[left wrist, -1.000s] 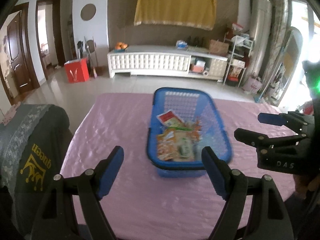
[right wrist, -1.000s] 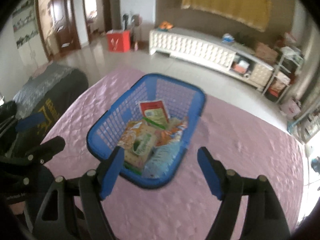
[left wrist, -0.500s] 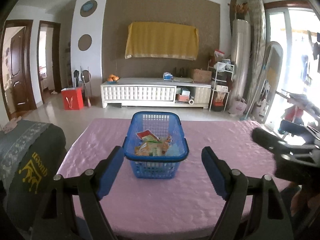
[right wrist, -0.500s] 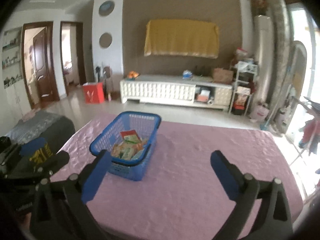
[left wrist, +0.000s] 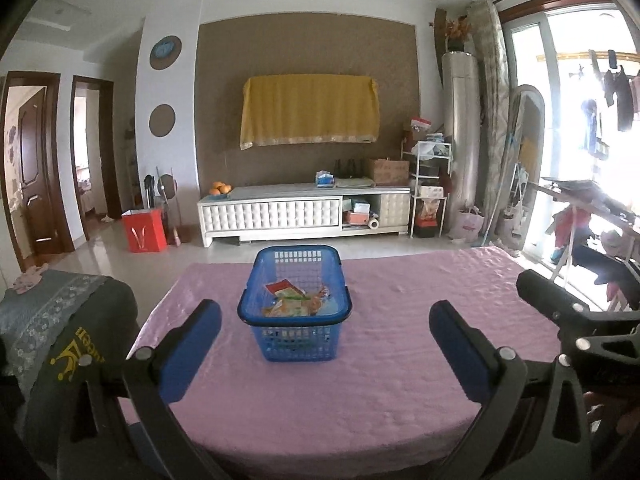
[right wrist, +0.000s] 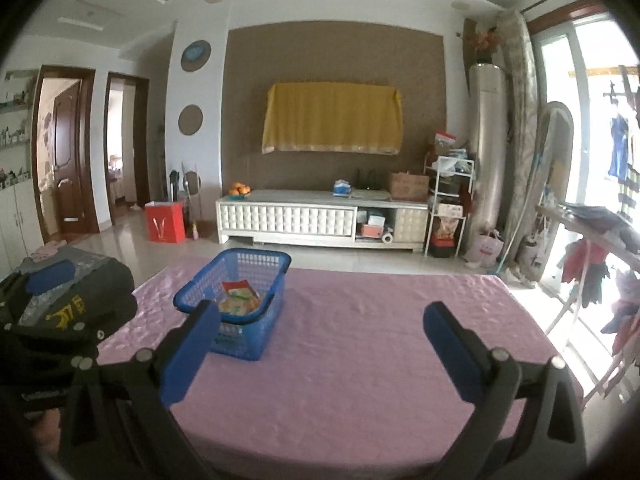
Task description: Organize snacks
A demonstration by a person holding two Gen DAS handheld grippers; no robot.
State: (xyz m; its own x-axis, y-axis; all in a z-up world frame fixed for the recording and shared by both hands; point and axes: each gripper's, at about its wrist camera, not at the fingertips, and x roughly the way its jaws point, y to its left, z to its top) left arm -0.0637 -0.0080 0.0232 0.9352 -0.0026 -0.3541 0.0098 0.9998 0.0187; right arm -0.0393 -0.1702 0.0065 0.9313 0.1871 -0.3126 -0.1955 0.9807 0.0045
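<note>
A blue plastic basket point(left wrist: 296, 340) stands on the pink-covered table point(left wrist: 360, 400), with several snack packets point(left wrist: 294, 302) lying inside it. My left gripper point(left wrist: 324, 318) is held back from the basket's near side, its jaws opening wide with nothing between the pads. In the right wrist view the basket point(right wrist: 244, 344) sits ahead and to the left, its packets point(right wrist: 240, 300) showing. My right gripper point(right wrist: 322, 312) hovers over bare cloth, open and empty. One finger point(left wrist: 536, 284) of the right gripper shows at the right of the left wrist view.
A dark chair with a grey patterned cover point(left wrist: 60, 320) stands against the table's left edge. Beyond the table are a white TV cabinet point(left wrist: 280, 212) and a red bag point(left wrist: 144, 232). A drying rack with clothes point(right wrist: 592, 264) stands off the table's right side.
Both grippers drew back from over the basket and tipped up toward level, so the basket now looks smaller and farther. Both sets of jaws stand wider than a second ago.
</note>
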